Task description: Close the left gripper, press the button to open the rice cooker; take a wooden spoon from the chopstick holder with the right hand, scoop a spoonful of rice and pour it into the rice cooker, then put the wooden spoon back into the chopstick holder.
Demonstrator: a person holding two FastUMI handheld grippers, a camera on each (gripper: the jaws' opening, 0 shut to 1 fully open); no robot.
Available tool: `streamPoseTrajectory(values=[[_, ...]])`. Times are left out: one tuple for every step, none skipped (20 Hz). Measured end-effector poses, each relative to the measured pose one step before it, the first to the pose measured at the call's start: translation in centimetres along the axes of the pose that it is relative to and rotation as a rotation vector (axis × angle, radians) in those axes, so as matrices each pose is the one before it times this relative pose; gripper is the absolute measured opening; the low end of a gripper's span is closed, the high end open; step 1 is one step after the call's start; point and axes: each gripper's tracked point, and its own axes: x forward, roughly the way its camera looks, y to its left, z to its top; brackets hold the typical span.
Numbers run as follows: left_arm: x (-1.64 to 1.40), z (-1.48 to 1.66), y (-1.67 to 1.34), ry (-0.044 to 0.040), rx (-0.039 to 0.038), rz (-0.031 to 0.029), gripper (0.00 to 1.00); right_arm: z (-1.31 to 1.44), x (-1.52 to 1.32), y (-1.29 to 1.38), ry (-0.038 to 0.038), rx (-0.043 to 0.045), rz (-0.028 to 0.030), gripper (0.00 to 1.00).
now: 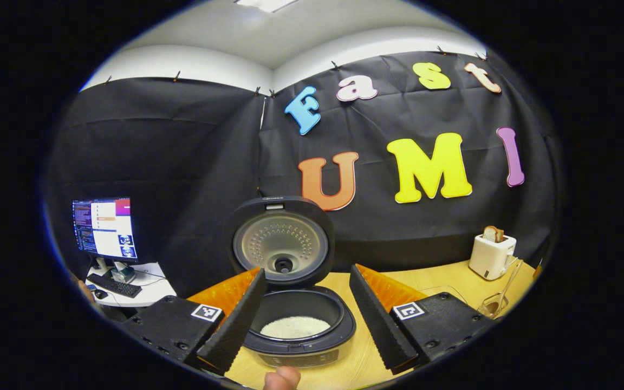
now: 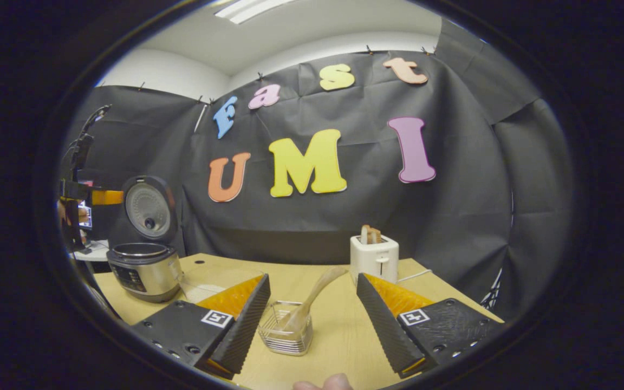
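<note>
Wooden spoon (image 2: 312, 299) sits dead ahead of the right gripper (image 2: 312, 325), fingers spread wide, nothing held. Bowl end is down in the chopstick holder (image 2: 286, 330); long axis leans up and away to the right, handle tip toward the toaster (image 2: 374, 259). Rice cooker (image 1: 296, 319) stands open with rice inside; left gripper (image 1: 306, 319) spread before it, farther from the spoon.

In the left gripper view the rice cooker (image 1: 296, 325) has its front panel cut by the lower edge, the chopstick holder (image 1: 493, 306) at lower right is too small to resolve, and the monitor (image 1: 103, 228) at left is illegible.
</note>
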Motion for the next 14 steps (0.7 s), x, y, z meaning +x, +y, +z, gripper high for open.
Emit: streamPoseTrajectory(values=[[-0.306, -0.273, -0.600, -0.01540, -0.00874, -0.00764, 0.98, -0.462, 0.266, -0.207, 0.01485, 0.01014, -0.00547, 0.96], [-0.279, -0.213, -0.456, -0.01562, -0.00195, -0.00762, 0.98, -0.597, 0.314, -0.187, 0.01707, 0.00977, -0.00407, 0.95], [-0.348, -0.273, -0.315, -0.01241, 0.00206, -0.00279, 0.99, -0.470, 0.518, -0.109, 0.01834, 0.01095, -0.00087, 0.95], [-0.407, -0.241, -0.353, -0.01235, 0.00527, -0.00532, 0.99, -0.635, 0.646, 0.048, 0.02318, 0.01163, 0.00211, 0.96], [-0.301, -0.333, -0.407, -0.00696, 0.00781, -0.01118, 0.99, -0.477, 0.673, 0.006, 0.02328, 0.01463, 0.00305, 0.95], [-0.261, -0.420, -0.412, 0.00261, 0.01163, -0.00750, 0.98, -0.415, 0.858, 0.062, 0.02220, 0.01668, 0.00305, 0.95], [-0.253, -0.386, -0.050, -0.00133, 0.00623, 0.00077, 0.98, -0.245, 0.730, 0.068, 0.01769, 0.01350, 0.00420, 0.95], [-0.144, -0.354, -0.327, -0.00166, 0.00067, -0.00258, 0.99, -0.218, 0.739, 0.161, 0.01453, 0.01064, 0.00407, 0.95], [-0.027, -0.414, -0.434, 0.00329, -0.00925, -0.00641, 0.99, -0.040, 0.980, 0.115, 0.01803, 0.00733, 0.00036, 0.96], [-0.035, -0.291, -0.350, 0.00418, -0.01204, -0.00215, 0.99, -0.212, 0.938, -0.079, 0.01525, 0.00208, -0.00036, 0.95], [0.177, -0.404, -0.183, -0.00204, -0.01599, -0.00288, 0.99, -0.369, 1.363, -0.085, 0.02746, 0.00862, 0.00222, 0.96], [0.149, -0.108, -0.449, -0.00876, -0.00852, -0.01326, 0.99, -0.267, 0.968, 0.115, 0.02188, 0.01083, 0.00800, 0.95], [0.061, -0.150, -0.353, -0.00535, 0.00195, -0.01513, 0.99, -0.258, 0.792, 0.026, 0.01410, 0.01152, 0.00115, 0.95], [0.129, -0.206, -0.118, -0.00212, 0.00648, -0.00222, 0.99, -0.127, 0.543, 0.028, 0.01312, 0.00809, 0.00098, 0.88]])
